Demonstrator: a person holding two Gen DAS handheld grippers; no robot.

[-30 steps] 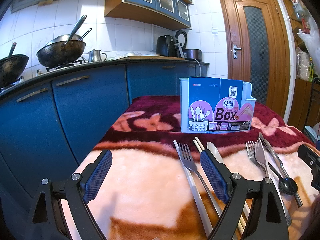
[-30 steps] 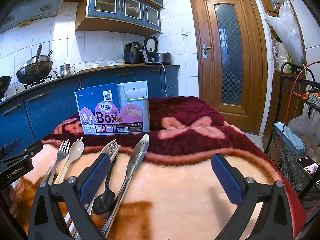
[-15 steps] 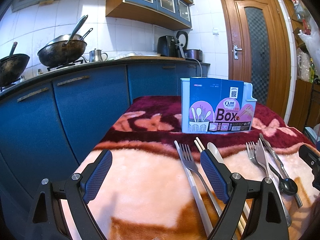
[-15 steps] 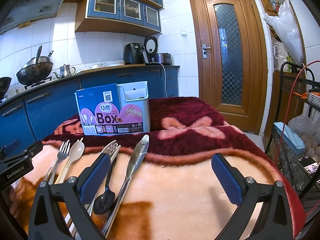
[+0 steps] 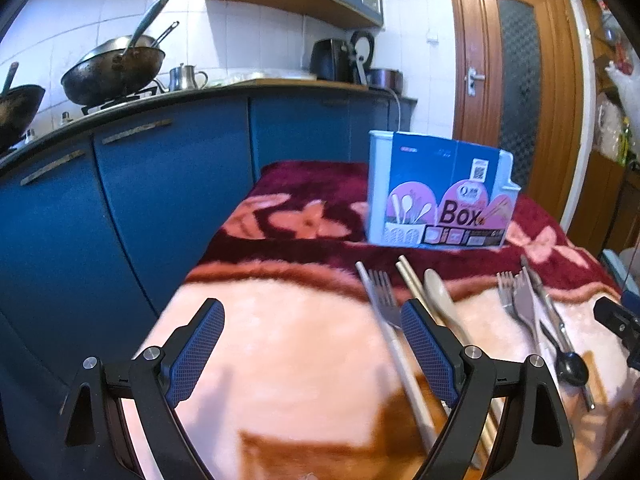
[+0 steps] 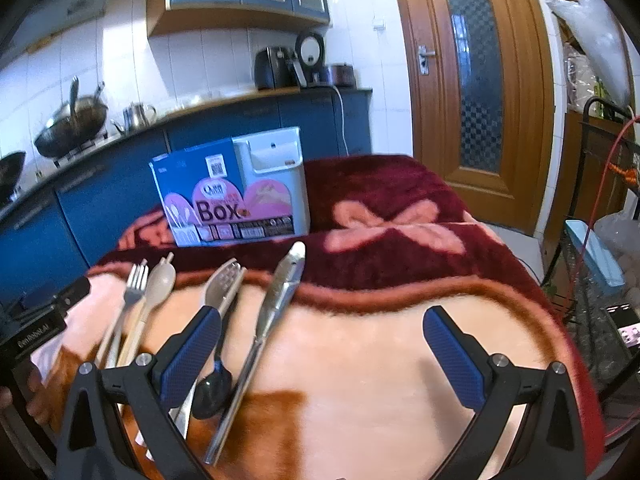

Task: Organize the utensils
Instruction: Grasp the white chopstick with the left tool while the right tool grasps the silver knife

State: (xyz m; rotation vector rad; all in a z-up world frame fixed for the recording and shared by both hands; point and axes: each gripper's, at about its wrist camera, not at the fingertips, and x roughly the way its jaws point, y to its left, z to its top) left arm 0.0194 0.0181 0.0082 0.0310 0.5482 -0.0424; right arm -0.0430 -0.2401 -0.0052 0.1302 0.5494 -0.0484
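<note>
Blue cabinets (image 5: 168,184), white tiled wall (image 5: 240,40), wooden door (image 6: 472,80).

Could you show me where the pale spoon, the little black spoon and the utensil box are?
pale spoon (image 6: 161,279): right wrist view, on its bowl.
black spoon (image 6: 212,394): right wrist view, on its bowl, beside the left finger.
utensil box (image 5: 440,196): left wrist view, on its printed front.

Utensil box (image 6: 236,192) stands upright on the blanket (image 6: 360,344), at its far part. Before it, utensils lie side by side on the blanket: fork (image 6: 134,280) leftmost, spoon (image 6: 160,280) just right of it, then slotted server (image 6: 224,284), tongs (image 6: 280,284) rightmost. Kitchen counter (image 5: 168,100) runs behind and left.
</note>
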